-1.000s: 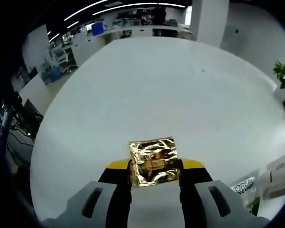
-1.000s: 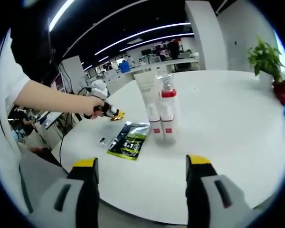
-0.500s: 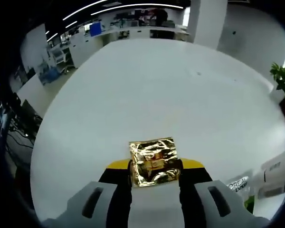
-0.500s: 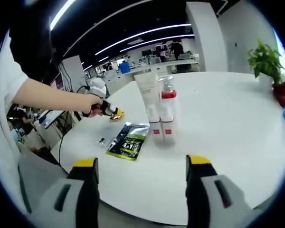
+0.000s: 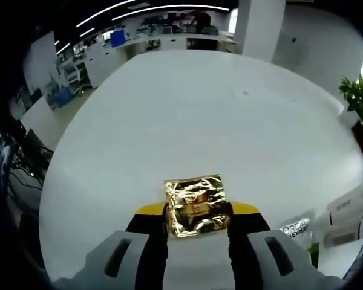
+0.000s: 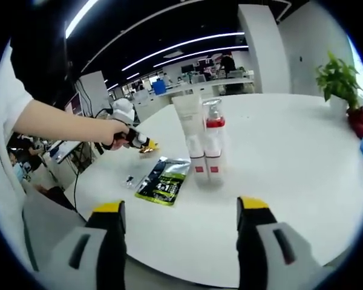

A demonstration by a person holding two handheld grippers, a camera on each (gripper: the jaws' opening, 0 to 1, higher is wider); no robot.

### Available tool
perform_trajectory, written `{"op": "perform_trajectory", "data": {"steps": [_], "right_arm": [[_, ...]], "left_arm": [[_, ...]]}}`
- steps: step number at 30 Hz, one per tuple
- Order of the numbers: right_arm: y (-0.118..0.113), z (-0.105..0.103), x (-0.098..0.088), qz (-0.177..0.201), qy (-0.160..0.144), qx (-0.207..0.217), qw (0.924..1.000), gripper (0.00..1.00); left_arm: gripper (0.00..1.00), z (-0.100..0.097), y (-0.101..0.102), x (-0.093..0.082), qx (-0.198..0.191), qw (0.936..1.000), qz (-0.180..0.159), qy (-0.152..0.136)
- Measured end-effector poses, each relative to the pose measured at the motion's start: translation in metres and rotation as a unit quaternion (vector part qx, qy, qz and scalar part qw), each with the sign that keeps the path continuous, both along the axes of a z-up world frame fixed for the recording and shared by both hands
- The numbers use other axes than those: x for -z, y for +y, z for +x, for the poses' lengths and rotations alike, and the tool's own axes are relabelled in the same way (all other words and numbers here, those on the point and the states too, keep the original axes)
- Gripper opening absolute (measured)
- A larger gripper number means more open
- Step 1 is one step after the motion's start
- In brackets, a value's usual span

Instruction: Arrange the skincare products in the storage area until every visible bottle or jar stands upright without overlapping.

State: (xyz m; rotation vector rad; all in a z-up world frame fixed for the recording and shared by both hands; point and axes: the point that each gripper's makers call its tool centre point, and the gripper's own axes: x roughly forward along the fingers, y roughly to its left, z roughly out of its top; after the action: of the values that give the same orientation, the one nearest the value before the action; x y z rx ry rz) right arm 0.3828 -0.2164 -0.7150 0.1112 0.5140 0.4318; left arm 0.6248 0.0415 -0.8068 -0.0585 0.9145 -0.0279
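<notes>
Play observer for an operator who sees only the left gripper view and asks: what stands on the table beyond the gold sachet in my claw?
Observer: A white tube and a red-collared pump bottle stand upright, side by side.
Operator: Where are they from my gold sachet?
Observer: In the right gripper view they stand to its right, on the far side of a green sachet that lies flat.
Operator: Is the right claw busy?
Observer: No, the right claw is open and holds nothing.
</notes>
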Motion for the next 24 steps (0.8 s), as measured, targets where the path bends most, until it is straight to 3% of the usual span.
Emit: {"op": "perform_trajectory", "data": {"steps": [24], "right_arm": [[-0.001, 0.000, -0.004, -0.002, -0.013, 0.002, 0.9999, 0.75]], "left_arm": [[0.35, -0.041, -0.009, 0.001, 0.016, 0.9998, -0.010, 0.010]]}}
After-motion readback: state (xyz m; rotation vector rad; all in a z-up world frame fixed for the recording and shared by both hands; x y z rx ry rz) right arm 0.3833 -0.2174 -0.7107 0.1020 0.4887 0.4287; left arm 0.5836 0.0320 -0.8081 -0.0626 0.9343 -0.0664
